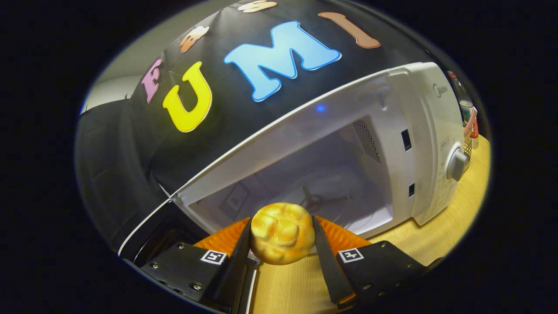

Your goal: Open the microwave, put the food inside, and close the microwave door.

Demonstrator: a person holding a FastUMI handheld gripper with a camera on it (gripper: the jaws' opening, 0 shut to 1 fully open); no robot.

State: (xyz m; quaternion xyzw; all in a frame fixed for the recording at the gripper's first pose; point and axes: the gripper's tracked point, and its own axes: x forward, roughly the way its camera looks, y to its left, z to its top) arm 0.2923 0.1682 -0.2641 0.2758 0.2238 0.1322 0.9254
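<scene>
A golden bread roll is pinched between my two fingers, held above the wooden table. My gripper is shut on it, both fingers pressing its sides. Just beyond the roll stands the white microwave, its cavity open and showing a glass turntable inside. The microwave door swings out to the left of the fingers, seen edge-on. A round control knob sits on the panel at the right of the cavity.
The wooden table runs under the microwave and the fingers. Behind the microwave's right side stand a bottle and small containers. Black cloth wall rises behind.
</scene>
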